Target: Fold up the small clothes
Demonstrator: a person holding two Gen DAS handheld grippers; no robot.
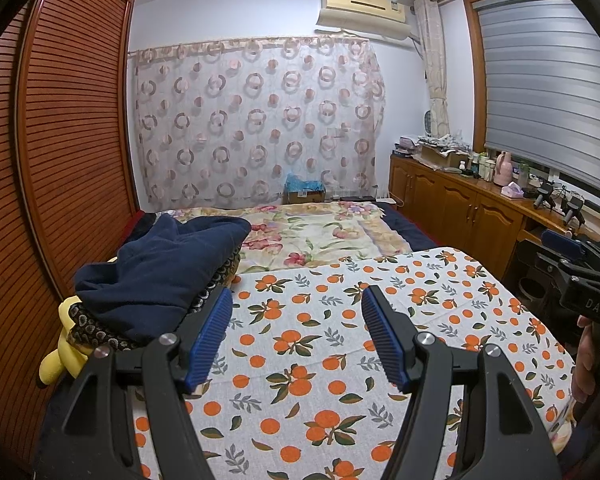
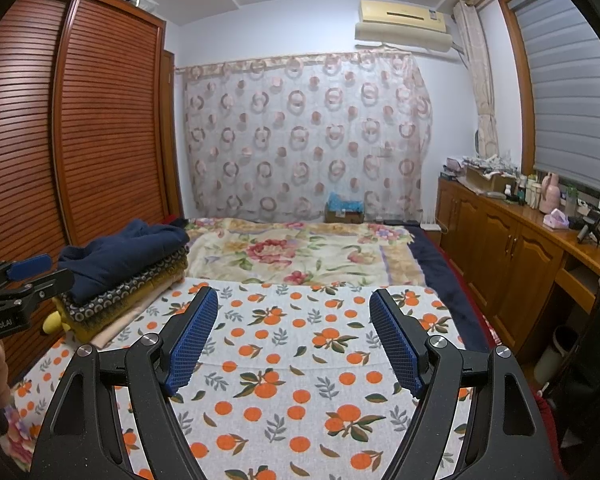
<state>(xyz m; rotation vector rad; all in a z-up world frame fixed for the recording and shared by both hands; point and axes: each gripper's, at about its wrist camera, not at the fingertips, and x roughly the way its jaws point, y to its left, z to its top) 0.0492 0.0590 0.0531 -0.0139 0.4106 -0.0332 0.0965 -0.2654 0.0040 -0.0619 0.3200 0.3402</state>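
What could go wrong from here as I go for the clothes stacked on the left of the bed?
1. The navy garment lies loosely bunched on top of the folded stack; pulling it may drag the patterned layers beneath askew.
2. The stack sits near the bed's edge by the wardrobe; a sideways tug may tip it off.
3. Both grippers, left and right, are open and close together, so they may collide when reaching.

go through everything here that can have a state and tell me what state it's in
Left hand-held gripper: open, empty.
Right hand-held gripper: open, empty.
Navy garment: rumpled, on top of the stack.
Clothes stack: folded.
Orange-print cloth: spread flat.
Window blind: lowered.
Cabinet doors: shut.
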